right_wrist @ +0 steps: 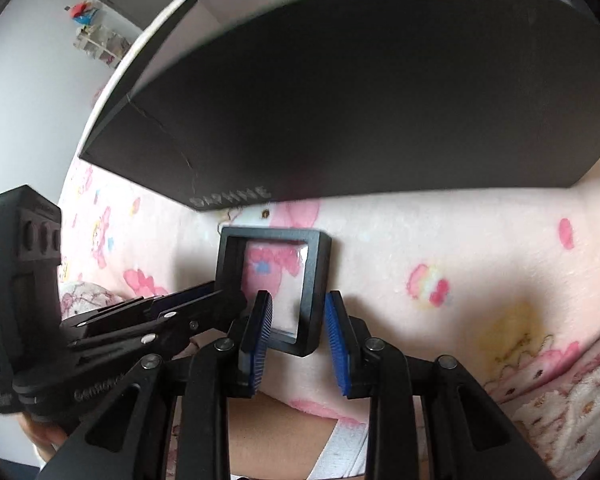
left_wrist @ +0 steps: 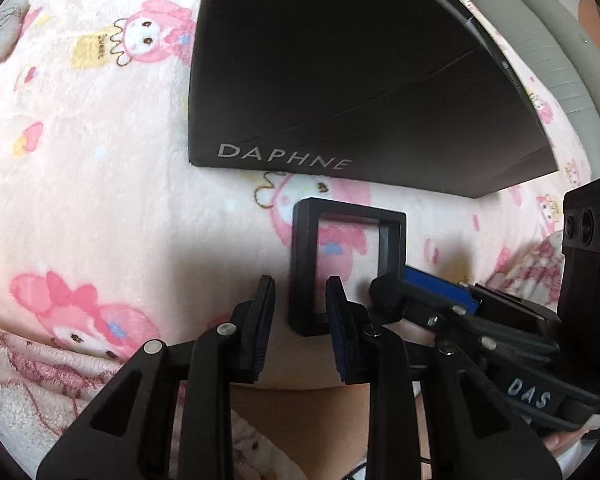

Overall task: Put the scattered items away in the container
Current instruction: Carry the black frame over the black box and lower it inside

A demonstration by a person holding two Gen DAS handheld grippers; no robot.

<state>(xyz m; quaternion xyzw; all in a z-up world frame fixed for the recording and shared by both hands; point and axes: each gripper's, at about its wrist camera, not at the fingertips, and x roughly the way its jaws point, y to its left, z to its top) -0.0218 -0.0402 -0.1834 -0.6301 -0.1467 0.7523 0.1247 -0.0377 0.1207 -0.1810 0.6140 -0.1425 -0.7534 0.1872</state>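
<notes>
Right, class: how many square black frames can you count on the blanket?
1. The square black frame lies on the blanket just in front of the black box; others may be hidden behind it.

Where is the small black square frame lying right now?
In both wrist views the small black square frame lies flat on the pink cartoon blanket, just in front of the black DAPHNE box, with both grippers at its near edge.

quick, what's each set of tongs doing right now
left tongs: open, straddling the left side of the black frame.
right tongs: open, straddling its right side.
</notes>
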